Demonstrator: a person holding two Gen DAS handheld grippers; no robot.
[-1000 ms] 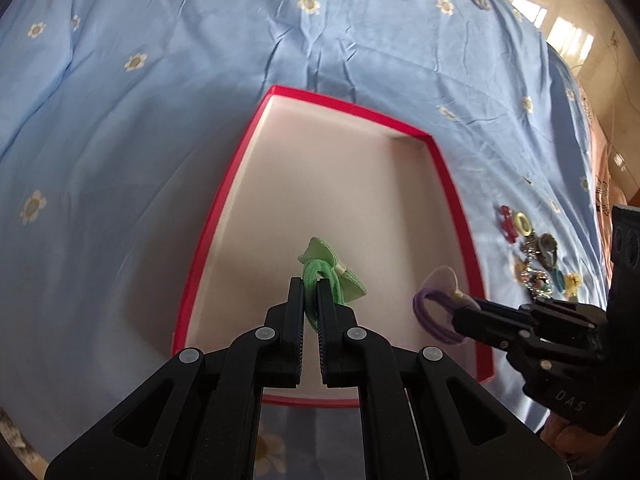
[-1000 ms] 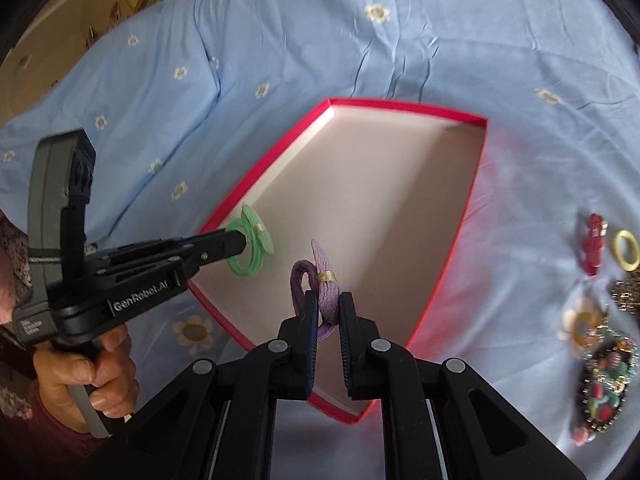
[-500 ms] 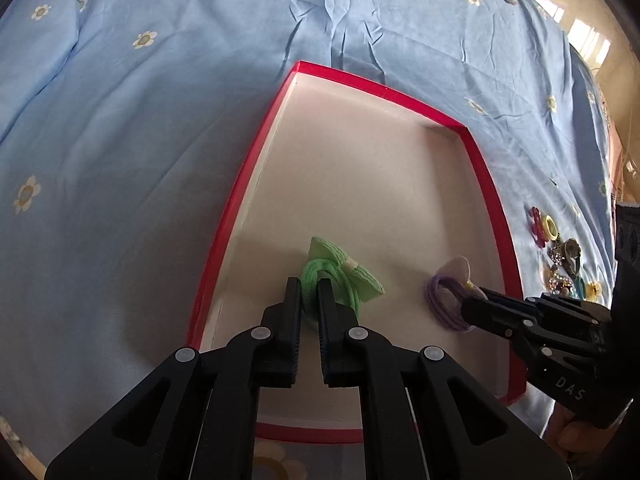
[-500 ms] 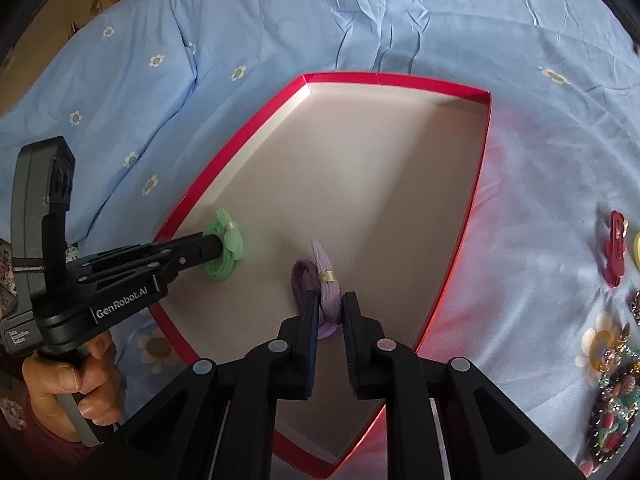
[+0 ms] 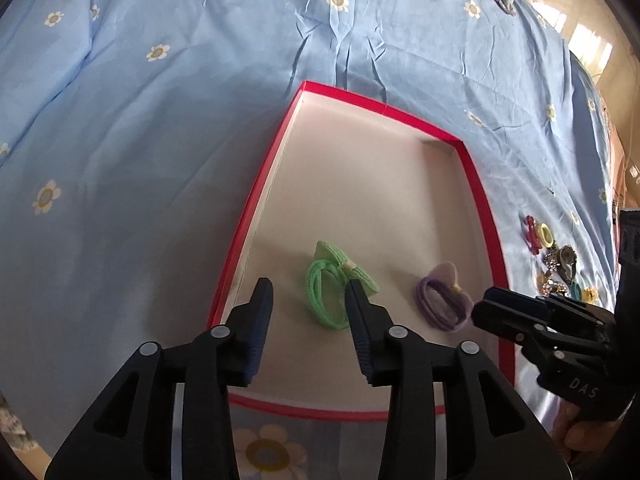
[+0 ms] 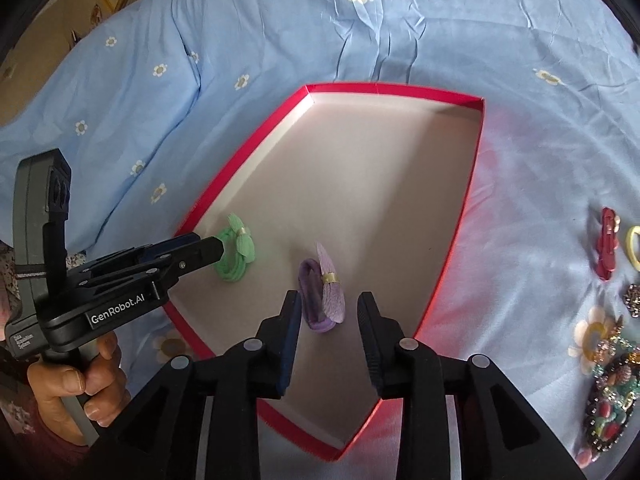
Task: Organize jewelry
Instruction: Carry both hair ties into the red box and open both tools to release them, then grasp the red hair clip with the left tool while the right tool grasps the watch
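**Both hair ties down in the red box, jaws coming apart**

Your left gripper has its jaws opening, and the green hair tie lies on the box floor between them, free of the left pad; its bow sits right by the right pad, and from this angle you cannot be sure whether the two just touch. Your right gripper is also opening, with the purple hair tie lying loose between its jaws, neither pad pressing on it. Both ties rest in the near part of the red box, green toward its left wall, purple to its right, apart from each other.

These ties will handle as light, soft, springy loops: no risk of breakage, but they can cling to a pad or roll when nudged. Should you need one again, pinch across the bundled cord or at the small band by the bow, not the floppy bow cloth.

The rest of the jewelry waits on the blue bedspread well to the right of the box: a red clip, a yellow ring and beaded pieces that look stiffer, heavier and more snag-prone.

Both grippers point steeply down into the box, side by side, your left hand wrapped round its handle.
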